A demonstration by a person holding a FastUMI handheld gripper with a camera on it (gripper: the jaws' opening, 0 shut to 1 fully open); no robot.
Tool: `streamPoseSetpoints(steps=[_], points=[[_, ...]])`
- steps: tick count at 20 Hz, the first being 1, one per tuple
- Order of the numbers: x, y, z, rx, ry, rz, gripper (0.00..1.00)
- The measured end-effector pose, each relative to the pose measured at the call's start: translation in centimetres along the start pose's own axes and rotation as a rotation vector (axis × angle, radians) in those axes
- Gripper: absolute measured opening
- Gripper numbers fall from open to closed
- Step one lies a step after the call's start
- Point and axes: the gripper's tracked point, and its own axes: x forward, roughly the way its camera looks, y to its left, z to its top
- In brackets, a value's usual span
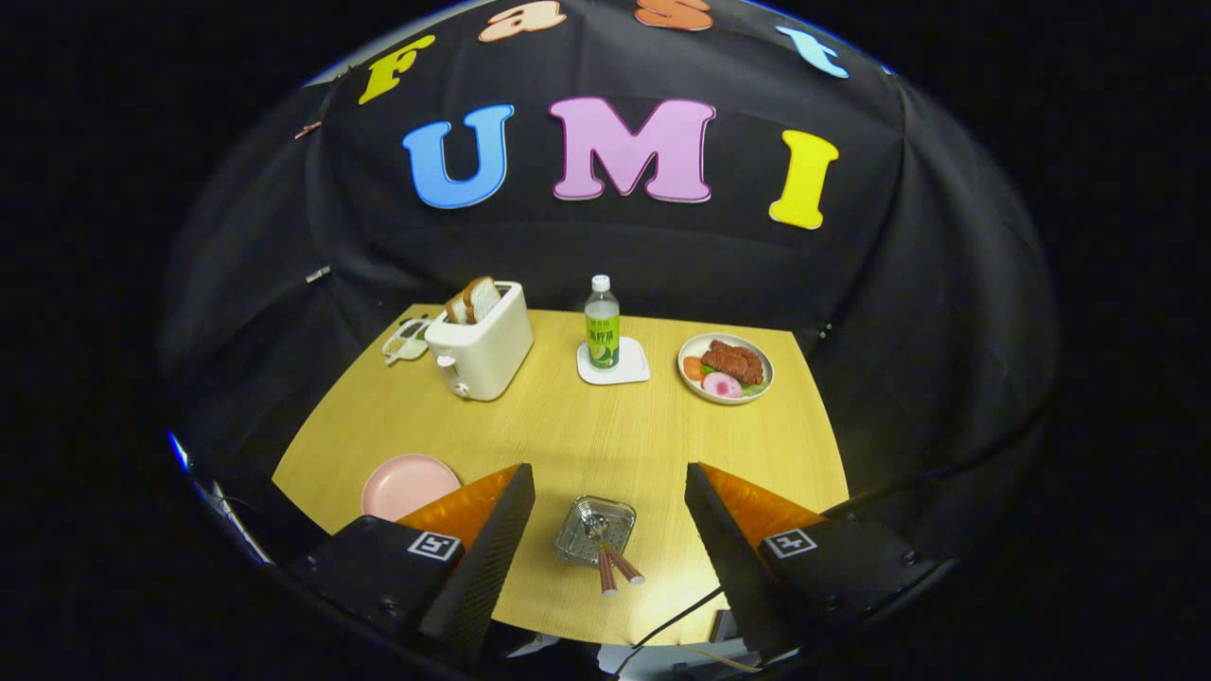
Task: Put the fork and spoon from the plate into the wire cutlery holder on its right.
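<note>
So the wire cutlery holder (595, 528) is a little boxy mesh basket, shiny metal, sitting on the wood-grain table (587, 430) right in the gap between the gripper's fingers. Two utensils are already stuck in it, the fork and spoon (613, 565), heads down in the mesh with their reddish-brown handles poking out toward the near table edge, lying close together.

The gripper (610, 520) is spread wide, fingers well apart on either side of the basket and gripping nothing.

Left of the holder there's a smooth round pink plate (407, 484), partly behind the left finger. Farther back: a cream toaster (481, 350) with bread slices in it, a clear bottle (602, 324) standing on a white square coaster (615, 364), and a round plate of food (726, 368).
</note>
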Motion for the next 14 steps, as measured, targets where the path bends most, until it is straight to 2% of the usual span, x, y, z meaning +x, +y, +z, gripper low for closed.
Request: streamPoseSetpoints(steps=[6, 14], points=[[-3.6, -1.7, 1.9, 0.002, -0.212, 0.036, 0.99], [-4.3, -1.6, 1.5, 0.002, -0.312, 0.105, 0.99]])
